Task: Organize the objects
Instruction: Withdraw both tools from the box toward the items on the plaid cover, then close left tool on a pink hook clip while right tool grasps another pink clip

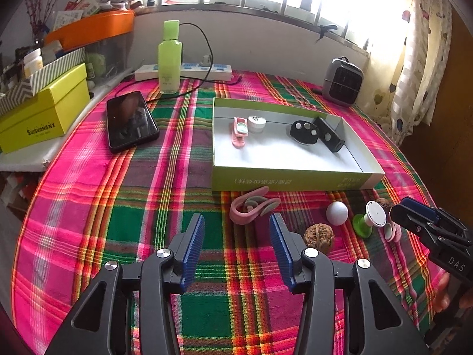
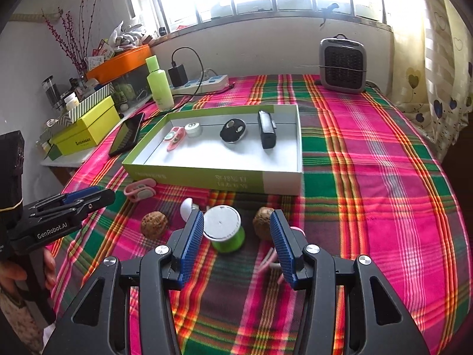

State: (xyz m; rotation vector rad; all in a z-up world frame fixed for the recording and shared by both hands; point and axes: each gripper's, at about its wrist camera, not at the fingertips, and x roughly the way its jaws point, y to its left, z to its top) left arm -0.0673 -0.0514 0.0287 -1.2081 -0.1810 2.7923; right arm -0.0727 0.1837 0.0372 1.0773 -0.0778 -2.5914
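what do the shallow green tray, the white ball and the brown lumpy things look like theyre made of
Tray: likely cardboard, from its thin folded walls, printed green outside and matte white inside.
White ball: smooth, matte and evenly white, probably plastic, like a table tennis ball.
Brown lumps: wrinkled, dull, ridged shells; they look like walnuts.

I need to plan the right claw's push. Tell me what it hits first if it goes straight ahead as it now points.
Most likely the green spool with the white cap: it lies on the cloth just ahead of the open right claw, roughly centred between the fingers. A walnut lies close by the right finger, so depth there is uncertain.
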